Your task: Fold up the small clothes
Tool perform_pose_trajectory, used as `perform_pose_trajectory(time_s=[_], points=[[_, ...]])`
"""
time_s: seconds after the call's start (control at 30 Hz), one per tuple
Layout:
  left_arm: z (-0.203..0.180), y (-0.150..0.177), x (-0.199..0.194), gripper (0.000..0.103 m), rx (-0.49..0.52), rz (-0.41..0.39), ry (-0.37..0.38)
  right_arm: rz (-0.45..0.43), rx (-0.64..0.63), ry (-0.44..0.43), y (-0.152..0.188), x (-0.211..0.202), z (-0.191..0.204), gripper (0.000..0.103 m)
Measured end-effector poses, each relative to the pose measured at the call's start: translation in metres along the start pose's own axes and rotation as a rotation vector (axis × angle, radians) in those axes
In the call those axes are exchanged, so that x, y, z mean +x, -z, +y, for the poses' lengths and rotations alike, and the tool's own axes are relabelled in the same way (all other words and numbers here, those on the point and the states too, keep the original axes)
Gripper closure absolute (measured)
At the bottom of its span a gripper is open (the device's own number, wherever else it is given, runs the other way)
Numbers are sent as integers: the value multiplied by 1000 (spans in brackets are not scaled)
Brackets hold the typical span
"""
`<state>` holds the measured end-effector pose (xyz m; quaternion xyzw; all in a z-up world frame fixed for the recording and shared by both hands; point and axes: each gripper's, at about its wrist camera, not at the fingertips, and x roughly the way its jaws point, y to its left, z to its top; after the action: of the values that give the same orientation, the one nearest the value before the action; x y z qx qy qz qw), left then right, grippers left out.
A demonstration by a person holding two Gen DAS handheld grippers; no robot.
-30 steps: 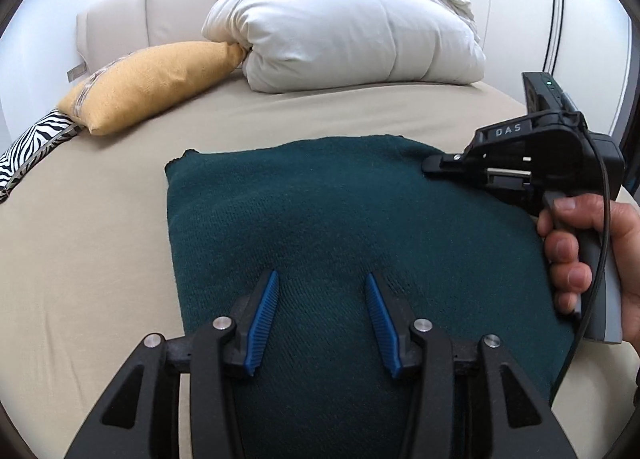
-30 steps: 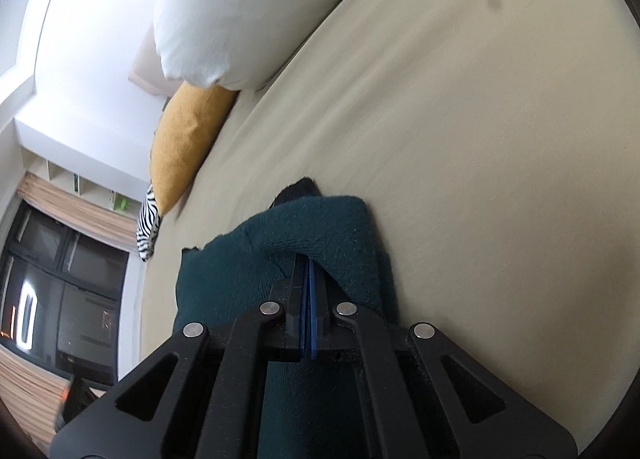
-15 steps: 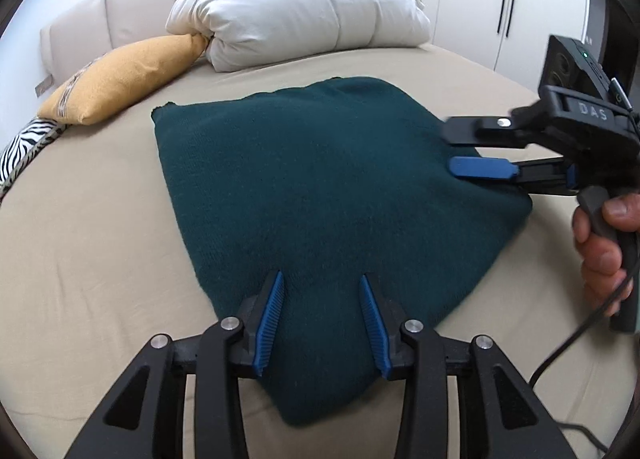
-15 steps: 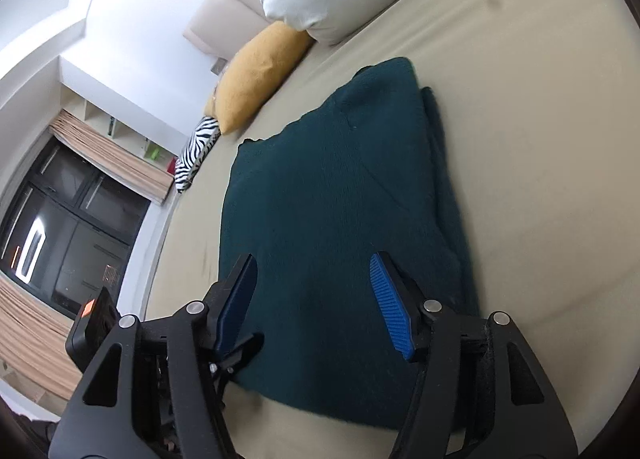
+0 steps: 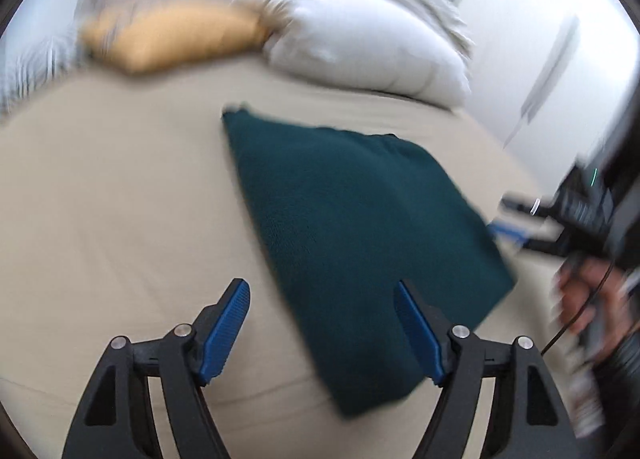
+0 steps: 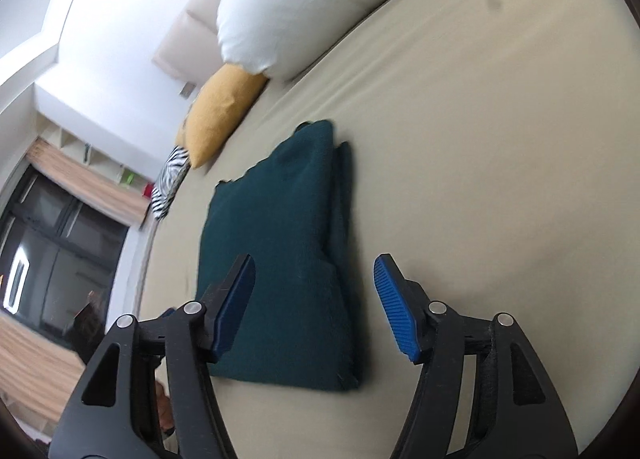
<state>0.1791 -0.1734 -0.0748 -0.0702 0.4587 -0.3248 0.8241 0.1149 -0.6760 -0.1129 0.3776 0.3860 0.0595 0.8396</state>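
A dark green knit garment [image 5: 360, 235] lies folded flat on the beige bed; it also shows in the right wrist view [image 6: 288, 259] with layered edges along its right side. My left gripper [image 5: 322, 323] is open and empty, above the garment's near left edge. My right gripper [image 6: 314, 299] is open and empty, above the garment's near end. The right gripper also shows blurred at the far right of the left wrist view [image 5: 520, 231], just off the garment's right edge.
A white duvet [image 5: 360, 47], a mustard pillow [image 5: 172, 35] and a zebra-print cushion [image 6: 170, 181] lie at the head of the bed. Beige sheet [image 6: 480, 139] surrounds the garment. White wardrobe doors [image 5: 552, 59] stand at the right. The left view is motion-blurred.
The right gripper let go of the garment's corner and opened, then pulled back. The left gripper opened wider and swung left and back, off the garment's middle.
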Motion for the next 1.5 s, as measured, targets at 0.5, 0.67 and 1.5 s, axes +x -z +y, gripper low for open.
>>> perform_pose_trajectory(time_s=[0.5,0.67,1.5], points=[[-3,-21,43,66,-114,140,29,167,-71,148,-39,100,21,81],[-12,-13,-14,70,-40,84,3,89,-216,223,-18,81,83,83],[141,152,-173,65,-165,94,-97,261,-278,67,202,135,230,81]])
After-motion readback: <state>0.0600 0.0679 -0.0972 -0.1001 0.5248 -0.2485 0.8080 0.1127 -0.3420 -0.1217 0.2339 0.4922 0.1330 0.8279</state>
